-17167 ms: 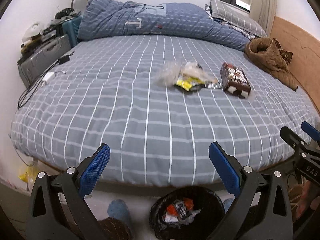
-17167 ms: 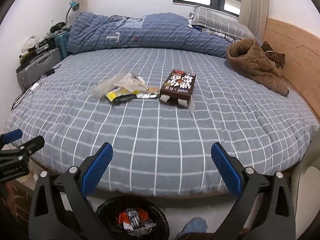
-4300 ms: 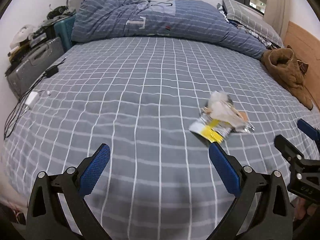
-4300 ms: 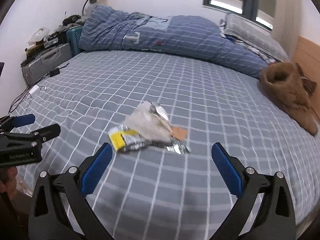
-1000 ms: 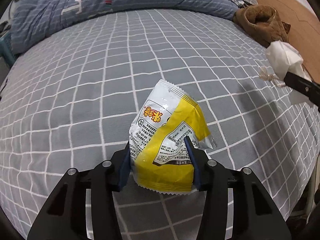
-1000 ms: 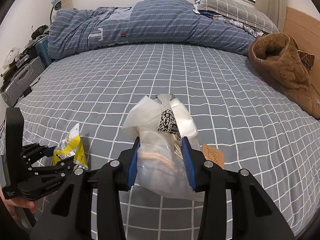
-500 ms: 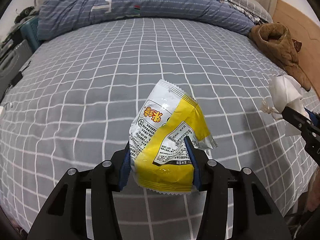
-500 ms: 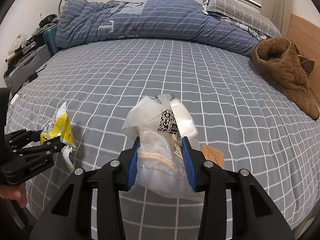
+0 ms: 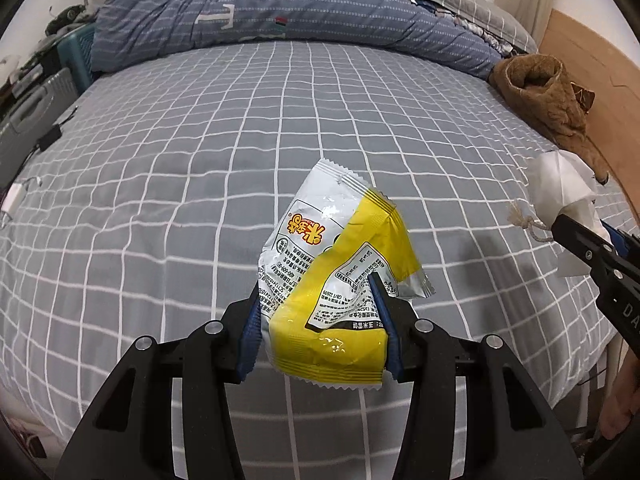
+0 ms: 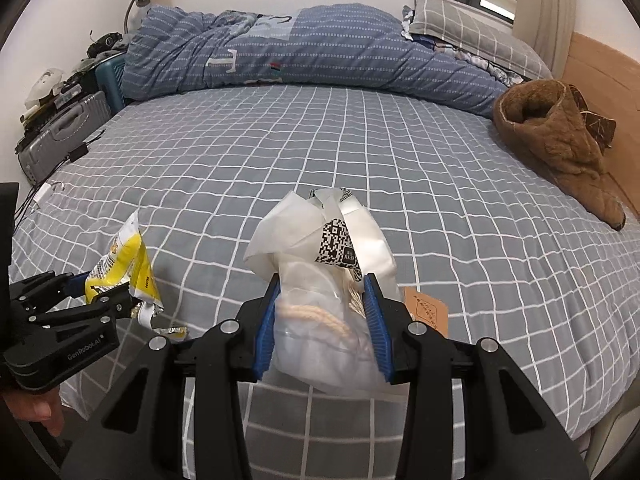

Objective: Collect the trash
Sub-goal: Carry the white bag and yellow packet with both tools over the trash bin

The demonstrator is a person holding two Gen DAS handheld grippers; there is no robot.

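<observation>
My left gripper (image 9: 320, 316) is shut on a yellow and white snack wrapper (image 9: 340, 280) and holds it up above the grey checked bed (image 9: 200, 140). In the right wrist view the same wrapper (image 10: 124, 268) shows at the left, in the left gripper (image 10: 100, 292). My right gripper (image 10: 320, 320) is shut on a clear plastic bag (image 10: 324, 280) with a QR label and a cord inside. That bag (image 9: 560, 196) appears at the right edge of the left wrist view. A small brown paper tag (image 10: 426, 310) lies on the bed beside the bag.
A rolled blue quilt (image 10: 304, 52) and pillows lie at the bed's far side. A brown fleece garment (image 10: 560, 148) rests at the right by the wooden headboard (image 10: 600, 76). Suitcases (image 10: 60, 136), a charger and cables (image 10: 48, 192) sit at the left. A hand (image 10: 36, 412) grips the left tool.
Both grippers have drawn back toward the near edge of the bed with their trash still held; more of the bed and quilt shows. The left gripper has also risen and rolled a little.
</observation>
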